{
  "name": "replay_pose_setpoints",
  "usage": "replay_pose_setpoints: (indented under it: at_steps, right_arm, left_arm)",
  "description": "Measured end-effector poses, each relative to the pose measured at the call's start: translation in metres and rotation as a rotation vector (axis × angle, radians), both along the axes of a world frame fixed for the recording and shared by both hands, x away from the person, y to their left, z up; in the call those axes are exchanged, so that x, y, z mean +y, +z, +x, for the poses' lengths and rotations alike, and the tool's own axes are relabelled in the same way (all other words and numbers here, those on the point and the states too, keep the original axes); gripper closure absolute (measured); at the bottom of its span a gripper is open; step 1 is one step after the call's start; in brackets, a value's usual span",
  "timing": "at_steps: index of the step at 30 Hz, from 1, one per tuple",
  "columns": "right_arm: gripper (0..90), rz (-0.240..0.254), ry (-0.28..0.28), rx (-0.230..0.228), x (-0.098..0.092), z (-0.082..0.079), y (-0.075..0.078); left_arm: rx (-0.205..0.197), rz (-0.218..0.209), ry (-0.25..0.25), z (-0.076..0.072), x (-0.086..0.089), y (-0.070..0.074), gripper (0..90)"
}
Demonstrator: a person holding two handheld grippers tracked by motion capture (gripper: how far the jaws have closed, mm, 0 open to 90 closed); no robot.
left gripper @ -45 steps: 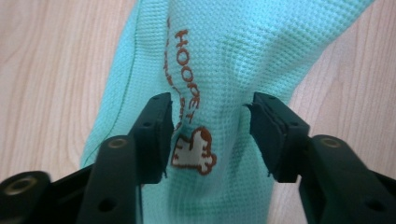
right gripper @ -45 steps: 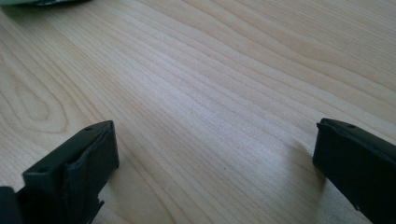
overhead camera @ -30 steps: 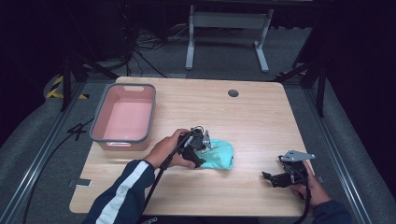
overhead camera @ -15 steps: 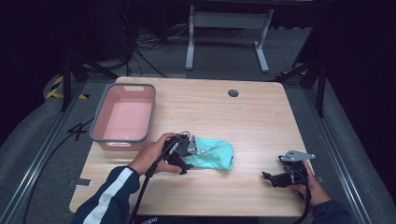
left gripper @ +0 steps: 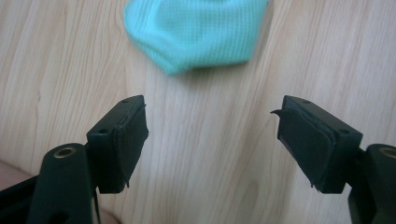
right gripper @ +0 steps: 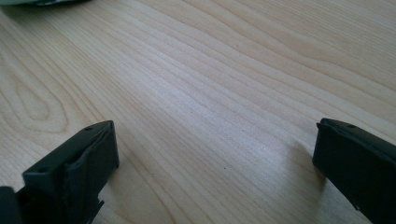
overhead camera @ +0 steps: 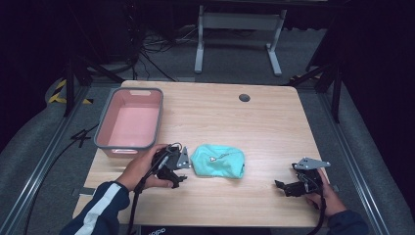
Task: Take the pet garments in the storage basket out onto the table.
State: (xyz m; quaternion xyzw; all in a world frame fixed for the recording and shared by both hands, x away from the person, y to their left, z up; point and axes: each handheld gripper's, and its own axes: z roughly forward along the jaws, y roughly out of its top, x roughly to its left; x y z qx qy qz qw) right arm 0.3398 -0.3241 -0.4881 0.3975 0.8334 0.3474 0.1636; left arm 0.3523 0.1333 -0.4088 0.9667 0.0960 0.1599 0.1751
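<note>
A teal knitted cloth (overhead camera: 218, 160) lies bunched on the wooden table (overhead camera: 254, 127), with a small tag or zip pull on top. My left gripper (overhead camera: 182, 177) rests just left of it, held in a hand with a dark, white-striped sleeve. In the left gripper view its jaws (left gripper: 212, 109) stand open over bare wood, and the cloth (left gripper: 196, 32) lies a short way beyond their tips. My right gripper (overhead camera: 283, 187) sits near the front right of the table, well apart from the cloth. Its jaws (right gripper: 215, 128) are wide open, with nothing but wood between them.
A pink bin with a grey rim (overhead camera: 105, 122) stands at the table's left, just behind my left hand. A dark round cable hole (overhead camera: 244, 97) sits near the far edge. A metal stand (overhead camera: 235, 34) and cables lie on the floor beyond the table.
My left gripper has drawn back leftward off the cloth's left end, so the whole cloth now shows. The right gripper has stayed put.
</note>
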Motion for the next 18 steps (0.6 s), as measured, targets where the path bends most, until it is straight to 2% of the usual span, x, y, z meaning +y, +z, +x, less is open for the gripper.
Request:
replay_pose_setpoints:
  at_steps: [4,6,7,9,10,11,13,18]
  right_arm:
    - [0.5,0.0,0.0,0.0,0.0,0.0,0.0]
    - [0.5,0.0,0.0,0.0,0.0,0.0,0.0]
    - [0.5,0.0,0.0,0.0,0.0,0.0,0.0]
    - [0.5,0.0,0.0,0.0,0.0,0.0,0.0]
    - [0.5,0.0,0.0,0.0,0.0,0.0,0.0]
    - [0.5,0.0,0.0,0.0,0.0,0.0,0.0]
    - [0.5,0.0,0.0,0.0,0.0,0.0,0.0]
    - [0.5,0.0,0.0,0.0,0.0,0.0,0.0]
  left_arm:
    - [-0.023,-0.001,0.017,-0.006,0.017,-0.005,23.9]
    - [-0.015,0.0,0.031,-0.009,0.028,-0.008,23.6]
    - [-0.019,-0.013,0.04,-0.01,0.031,-0.01,23.4]
    - [-0.013,-0.003,0.04,-0.011,0.035,-0.01,23.2]
    - [-0.017,-0.009,0.053,-0.014,0.041,-0.013,23.2]
    - [-0.02,0.003,0.066,-0.017,0.049,-0.016,23.0]
    - [-0.024,0.011,0.071,-0.018,0.053,-0.016,23.0]
    - [-0.031,-0.03,0.122,-0.024,0.077,-0.021,22.8]
